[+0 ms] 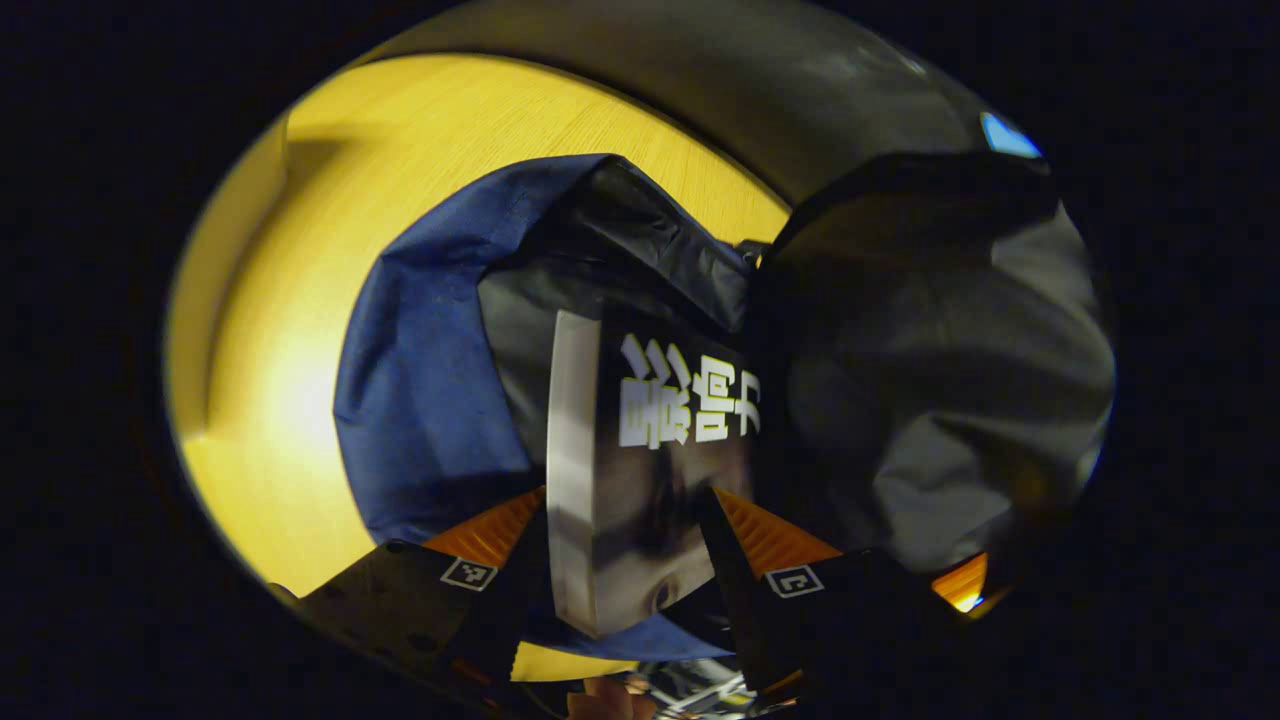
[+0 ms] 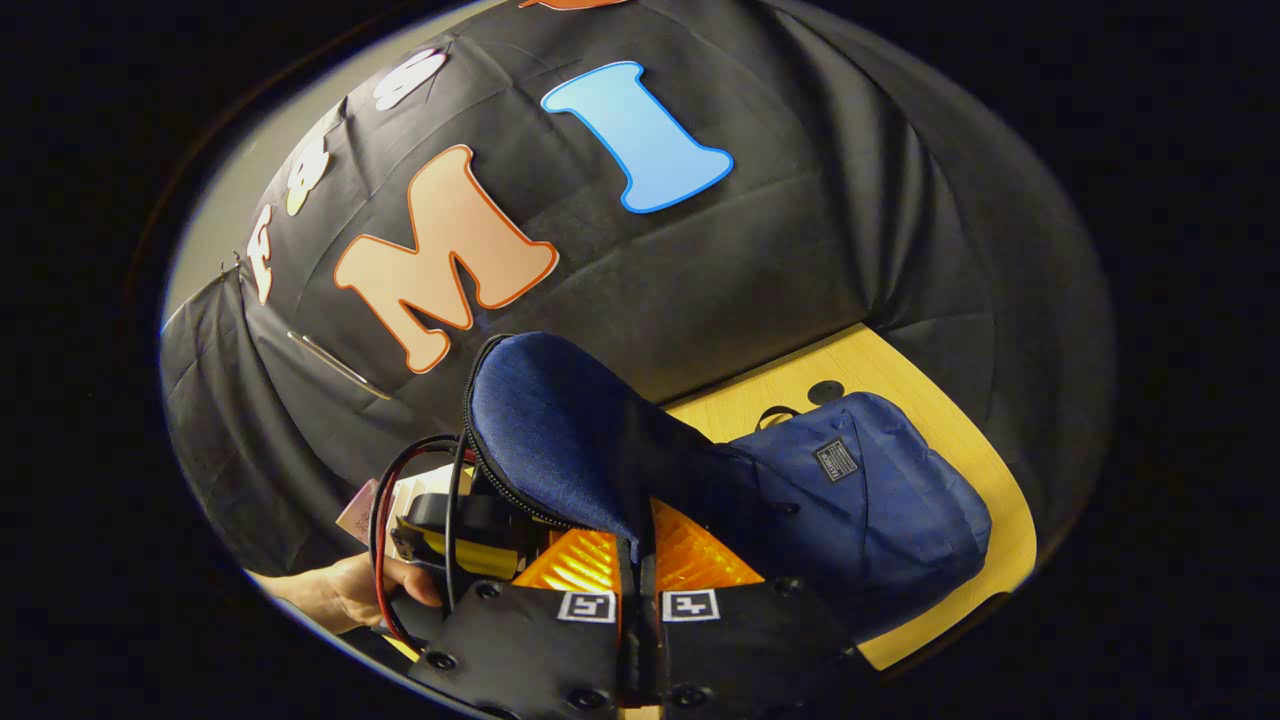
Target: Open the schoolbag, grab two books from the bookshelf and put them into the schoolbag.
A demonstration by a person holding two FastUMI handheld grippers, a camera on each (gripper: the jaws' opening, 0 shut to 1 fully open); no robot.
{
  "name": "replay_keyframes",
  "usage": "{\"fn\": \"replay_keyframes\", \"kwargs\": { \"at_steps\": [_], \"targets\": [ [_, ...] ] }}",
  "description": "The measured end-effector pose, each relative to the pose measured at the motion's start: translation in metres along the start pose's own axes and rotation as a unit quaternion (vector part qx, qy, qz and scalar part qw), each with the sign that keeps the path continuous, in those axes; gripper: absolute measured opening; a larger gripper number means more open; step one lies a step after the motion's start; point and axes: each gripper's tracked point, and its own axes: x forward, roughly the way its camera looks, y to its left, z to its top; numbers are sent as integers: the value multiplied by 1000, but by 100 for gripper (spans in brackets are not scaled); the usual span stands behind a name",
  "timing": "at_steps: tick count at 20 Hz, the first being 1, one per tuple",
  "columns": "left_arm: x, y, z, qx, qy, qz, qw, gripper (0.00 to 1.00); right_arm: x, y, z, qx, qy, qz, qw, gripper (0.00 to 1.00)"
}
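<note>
Left gripper view: left gripper (image 1: pixel 625 545) clamped on one book (image 1: pixel 640 470) at 6 o'clock, inside the open schoolbag (image 1: pixel 430 400) — right gripper view: right gripper (image 2: pixel 637 560) pinching one flap (image 2: pixel 560 430), schoolbag body at 4 o'clock.

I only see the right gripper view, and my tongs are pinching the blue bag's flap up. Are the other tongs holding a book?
Observer: Yes. The left tongs grip a black-covered book with white page edges, one finger pressing on each side.
Operator: Is the bag open wide enough?
Observer: It looks so. The blue fabric schoolbag gapes open, showing its black lining, and the book's far end points into that opening.
</note>
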Motion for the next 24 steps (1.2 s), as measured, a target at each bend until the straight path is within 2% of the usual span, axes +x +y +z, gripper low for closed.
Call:
{"fn": "replay_keyframes", "kwargs": {
  "at_steps": [1, 2, 5, 9, 13, 14, 17, 18, 21, 24],
  "targets": [
    [-5, 9, 1, 36, -9, 22, 999, 88, 1, -1, 0, 0, 0, -1, 1000, 3],
    [-12, 14, 3, 73, -19, 42, 996, 94, 1, -1, -2, 0, 1, -1, 1000, 3],
    [-42, 32, 14, 176, -56, 82, 979, 97, 2, 0, -6, 1, 4, -2, 1000, 4],
    [-103, 38, 31, 246, -113, 80, 959, 97, -1, 1, -5, -8, 1, -7, 1000, 4],
    [-172, 53, 39, 271, -150, 71, 948, 96, -7, -2, -5, -2, -3, -14, 1000, 4],
    [-211, 60, 46, 269, -169, 65, 946, 96, -6, -2, -5, 1, -4, -16, 1000, 4],
    [-281, 71, 66, 269, -209, 57, 939, 99, -9, -2, -6, -2, -6, -22, 1000, 4],
    [-297, 78, 73, 272, -220, 63, 935, 96, -9, -2, -5, -2, -7, -24, 1000, 3],
    [-344, 105, 89, 283, -240, 86, 925, 95, -8, -2, -4, -1, -10, -29, 1000, 4],
    [-379, 147, 101, 282, -240, 112, 922, 96, -10, -2, -5, -7, -12, -35, 999, 3]
  ]
}}
